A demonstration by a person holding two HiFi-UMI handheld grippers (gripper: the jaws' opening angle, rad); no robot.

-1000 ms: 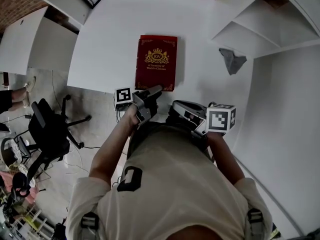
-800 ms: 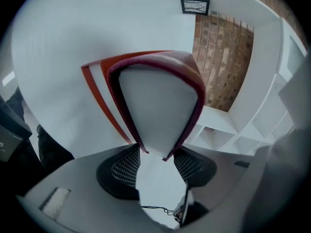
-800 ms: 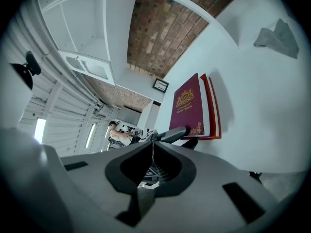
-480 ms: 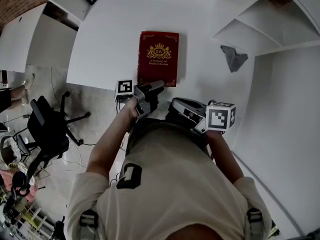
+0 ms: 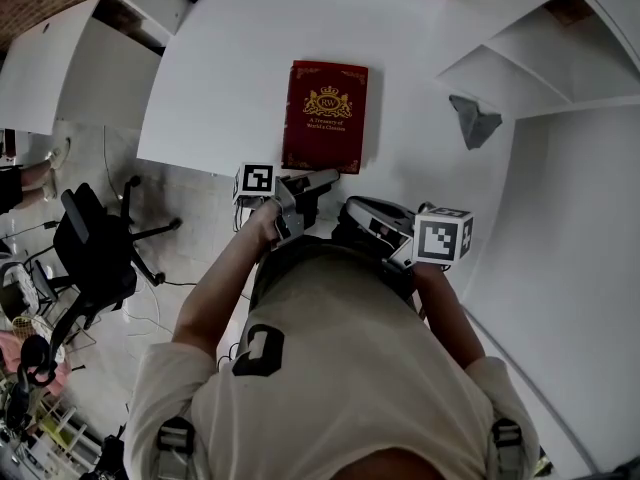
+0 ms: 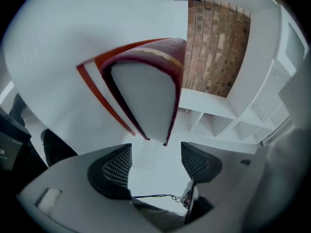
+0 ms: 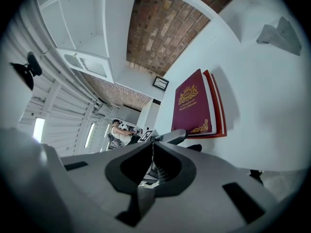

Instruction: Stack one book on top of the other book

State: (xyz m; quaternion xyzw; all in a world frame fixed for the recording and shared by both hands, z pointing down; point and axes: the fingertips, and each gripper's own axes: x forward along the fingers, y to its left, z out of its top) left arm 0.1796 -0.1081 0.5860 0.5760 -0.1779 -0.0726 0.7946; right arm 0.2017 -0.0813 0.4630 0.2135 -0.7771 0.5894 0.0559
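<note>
While a person stands at the near edge of a white table (image 5: 215, 78), seen from above by a head camera, two books lie stacked flat on it. A dark red book (image 5: 325, 118) with a gold crest on its cover rests on top of a brighter red book (image 7: 220, 113). The lower book shows only as a thin strip along one side, so the two look slightly offset.

The left gripper (image 6: 155, 161) points at the near edge of the stack. Its jaws are spread and have just been opening wider. The near corner of the stack sits just ahead of the pads, and nothing is pinched between them. The right gripper (image 7: 152, 154) is held back by the person's waist, off the table, with its jaws pressed together on nothing.

Judging from how things lie, the stacking itself looks done and the step in hand is letting go and backing away. To do that well, the left jaws should stay wide. The gripper should draw straight back along the line it points, staying level, so that neither pad catches the cover's corner and drags the top book off square. The right gripper is best kept clear of the stack
</note>
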